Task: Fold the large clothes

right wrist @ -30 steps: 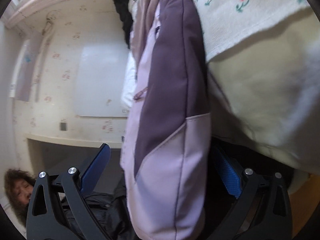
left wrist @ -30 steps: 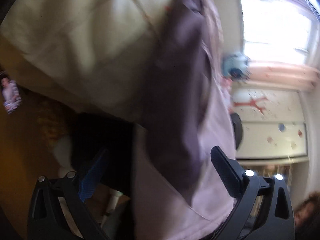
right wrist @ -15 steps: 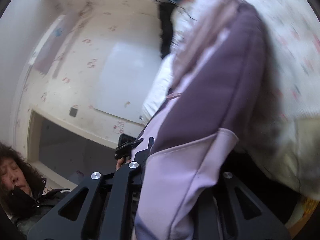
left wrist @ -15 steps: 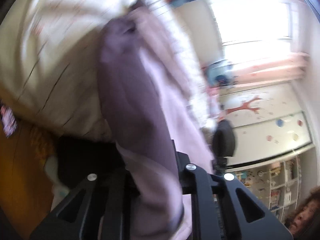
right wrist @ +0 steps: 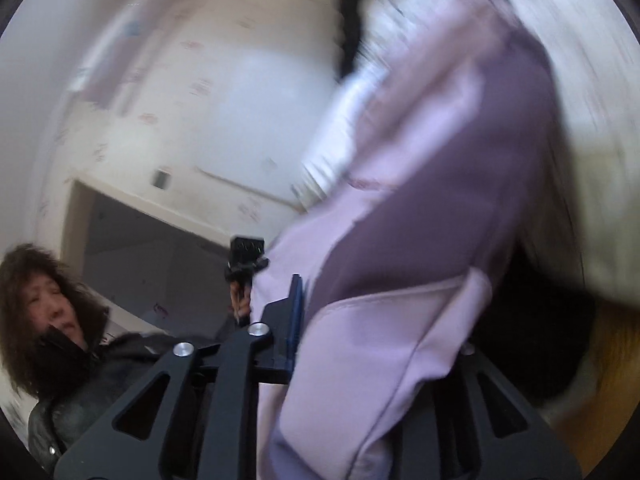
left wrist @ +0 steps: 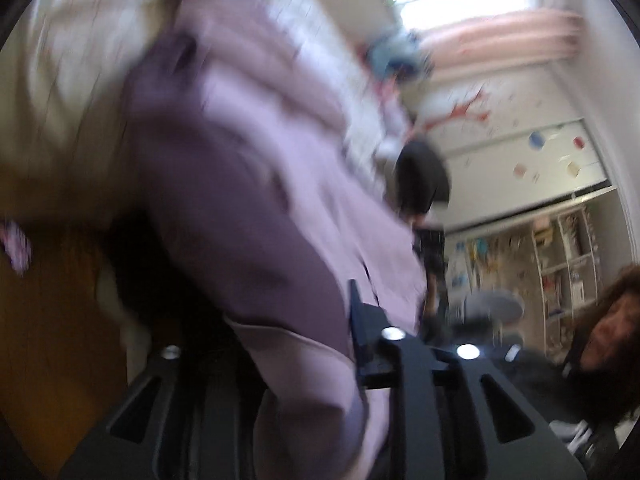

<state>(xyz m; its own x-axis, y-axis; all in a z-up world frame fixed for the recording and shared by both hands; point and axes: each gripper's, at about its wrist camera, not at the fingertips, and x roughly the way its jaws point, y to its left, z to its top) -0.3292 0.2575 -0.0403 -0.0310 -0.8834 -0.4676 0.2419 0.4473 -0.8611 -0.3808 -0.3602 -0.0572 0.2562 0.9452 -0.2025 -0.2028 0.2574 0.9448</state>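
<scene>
Here both grippers hold a two-tone purple jacket (left wrist: 256,184).
Left gripper (left wrist: 304,344) and right gripper (right wrist: 372,332) jaws pinch its hem while easing apart; open room lies beside it.

Motion blur smears the lilac garment (left wrist: 248,168), which hides the left gripper's (left wrist: 296,344) left finger.

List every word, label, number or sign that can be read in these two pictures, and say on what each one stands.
None can be read. Both views are blurred by motion. The two-tone purple garment shows no lettering. The items on the shelves are too small and blurred to read.
</scene>
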